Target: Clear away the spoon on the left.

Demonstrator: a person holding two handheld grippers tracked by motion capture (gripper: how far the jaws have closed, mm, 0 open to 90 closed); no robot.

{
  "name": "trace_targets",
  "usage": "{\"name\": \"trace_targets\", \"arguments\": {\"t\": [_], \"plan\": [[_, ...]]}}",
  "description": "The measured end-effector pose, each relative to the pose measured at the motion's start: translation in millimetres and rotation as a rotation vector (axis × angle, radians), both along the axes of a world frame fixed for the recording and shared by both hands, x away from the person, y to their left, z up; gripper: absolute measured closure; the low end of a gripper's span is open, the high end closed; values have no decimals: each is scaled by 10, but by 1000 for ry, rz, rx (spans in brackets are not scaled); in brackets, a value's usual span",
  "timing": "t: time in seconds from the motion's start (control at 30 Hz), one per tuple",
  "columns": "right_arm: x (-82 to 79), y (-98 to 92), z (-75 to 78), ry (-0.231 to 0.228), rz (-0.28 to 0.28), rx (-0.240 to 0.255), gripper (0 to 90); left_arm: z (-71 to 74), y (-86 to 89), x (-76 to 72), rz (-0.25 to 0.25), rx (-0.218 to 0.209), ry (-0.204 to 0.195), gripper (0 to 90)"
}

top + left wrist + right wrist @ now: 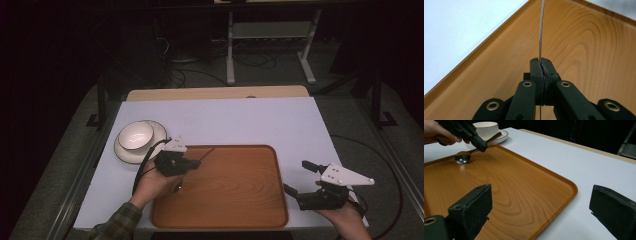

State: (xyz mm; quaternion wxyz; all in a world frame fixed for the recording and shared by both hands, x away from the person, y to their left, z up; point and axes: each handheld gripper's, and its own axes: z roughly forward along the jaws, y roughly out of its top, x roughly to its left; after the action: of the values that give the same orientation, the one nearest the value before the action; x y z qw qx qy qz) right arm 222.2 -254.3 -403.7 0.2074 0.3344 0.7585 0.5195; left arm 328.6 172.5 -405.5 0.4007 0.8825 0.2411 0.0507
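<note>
High view: a wooden tray (240, 200) lies on a white table (250, 120), near its front edge. To the tray's left a white bowl (135, 135) sits on a white plate (150, 147), well apart from both grippers' jaws.

The left gripper (192, 163), held in the person's left hand (152, 182), is positioned over the tray's left portion. Its jaws are pressed together on the thin handle of a metal spoon (206, 152). The handle runs up and to the right from the jaws toward the tray's far rim.

Left gripper view: the two black jaws meet with no gap. The spoon handle (541, 32) is clamped edge-on between the pads and extends straight ahead above the tray floor (579, 50).

Right gripper view: the spoon's bowl (462, 159) rests on or just above the tray surface near the tray's far-left corner; contact cannot be confirmed. The handle rises from it into the left gripper (482, 146). The bowl and plate (500, 135) stand just beyond that corner.

The right gripper (300, 177), held in the right hand (345, 215), is located off the tray's right edge, above the table. Its jaws are spread wide, with nothing between them. In the right gripper view one jaw is over the tray (524, 190) and the other over the table (574, 165).
</note>
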Motion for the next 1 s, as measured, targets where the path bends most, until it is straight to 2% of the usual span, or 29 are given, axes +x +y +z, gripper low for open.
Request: {"name": "trace_targets", "arguments": {"t": [0.2, 0.37, 1.0], "plan": [[0, -4, -3, 1, 1, -1, 39, -51, -138, 49, -24, 17, 7, 888], [0, -1, -5, 2, 2, 0, 39, -126, -236, 88, -41, 48, 22, 888], [5, 1, -11, 5, 4, 1, 40, -276, -378, 106, -76, 117, 49, 884]]}}
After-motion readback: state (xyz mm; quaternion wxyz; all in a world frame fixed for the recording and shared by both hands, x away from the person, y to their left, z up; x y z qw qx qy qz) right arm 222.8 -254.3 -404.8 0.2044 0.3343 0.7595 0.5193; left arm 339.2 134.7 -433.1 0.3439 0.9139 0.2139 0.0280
